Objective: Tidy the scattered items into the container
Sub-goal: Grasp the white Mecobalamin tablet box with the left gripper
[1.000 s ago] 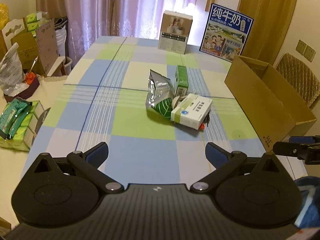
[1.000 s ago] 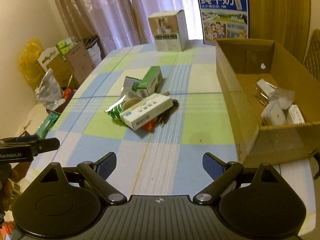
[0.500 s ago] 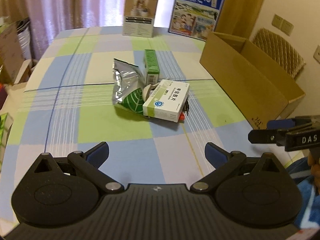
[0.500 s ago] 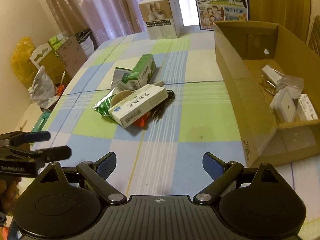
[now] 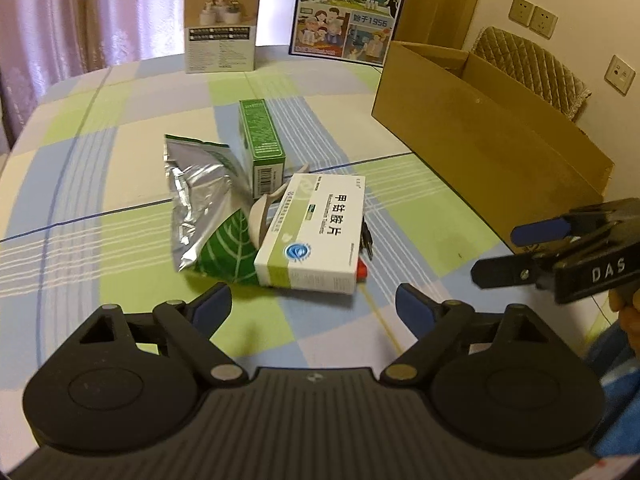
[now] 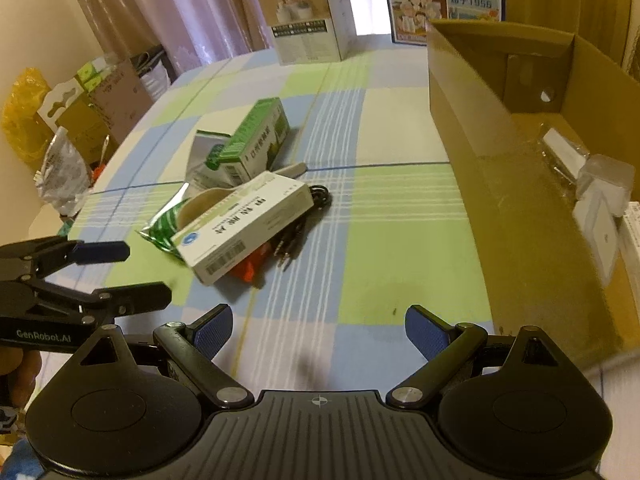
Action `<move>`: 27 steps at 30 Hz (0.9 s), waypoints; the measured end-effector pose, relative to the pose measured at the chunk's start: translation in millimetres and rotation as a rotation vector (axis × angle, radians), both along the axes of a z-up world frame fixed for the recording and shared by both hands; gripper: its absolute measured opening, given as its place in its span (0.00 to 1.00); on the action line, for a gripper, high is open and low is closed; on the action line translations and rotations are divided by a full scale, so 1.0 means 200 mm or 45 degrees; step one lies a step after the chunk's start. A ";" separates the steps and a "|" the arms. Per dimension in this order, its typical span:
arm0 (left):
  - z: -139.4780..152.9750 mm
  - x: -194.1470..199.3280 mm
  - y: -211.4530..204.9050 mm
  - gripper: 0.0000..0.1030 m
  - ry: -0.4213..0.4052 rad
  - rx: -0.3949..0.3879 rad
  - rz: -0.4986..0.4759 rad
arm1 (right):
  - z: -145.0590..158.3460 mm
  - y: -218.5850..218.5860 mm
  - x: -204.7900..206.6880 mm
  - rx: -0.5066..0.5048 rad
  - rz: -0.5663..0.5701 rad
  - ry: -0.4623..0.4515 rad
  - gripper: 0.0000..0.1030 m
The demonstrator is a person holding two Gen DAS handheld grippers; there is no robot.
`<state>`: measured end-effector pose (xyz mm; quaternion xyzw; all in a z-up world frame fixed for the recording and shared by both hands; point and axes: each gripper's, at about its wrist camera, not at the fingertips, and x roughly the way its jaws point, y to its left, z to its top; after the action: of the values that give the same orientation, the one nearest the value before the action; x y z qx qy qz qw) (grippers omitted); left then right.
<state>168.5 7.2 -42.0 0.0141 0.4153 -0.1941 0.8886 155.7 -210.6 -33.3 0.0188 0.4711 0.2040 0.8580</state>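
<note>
Probably light, stiff and crushable, the white medicine box (image 5: 316,236) tops the pile on the table (image 5: 120,184) beside the cardboard container (image 5: 492,140); take its long sides with the left gripper (image 5: 312,300), jaws just closing, nothing between, while the right gripper (image 6: 318,326) gapes empty

"DAS" on right gripper (image 5: 516,252), "GenRobot.AI" on left gripper (image 6: 132,272), "1956" on blue milk poster (image 5: 348,12)
</note>
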 end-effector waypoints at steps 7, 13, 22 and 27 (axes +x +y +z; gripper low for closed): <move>-0.09 0.13 -0.05 0.84 0.014 0.029 -0.040 | -0.11 -0.01 0.08 -0.014 -0.040 0.014 0.88; -0.13 0.20 -0.07 0.73 0.030 0.018 -0.052 | -0.15 -0.02 0.11 0.012 -0.061 0.035 0.88; -0.10 0.11 -0.13 0.65 0.047 0.081 -0.009 | -0.17 -0.02 0.11 0.005 -0.073 0.033 0.88; -0.05 -0.04 -0.10 0.65 0.013 0.140 0.028 | -0.17 -0.02 0.11 -0.004 -0.078 0.026 0.88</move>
<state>160.6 -12.9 -51.3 0.0574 0.4302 -0.1611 0.8864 177.8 -214.8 -67.9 0.0339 0.4794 0.1769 0.8589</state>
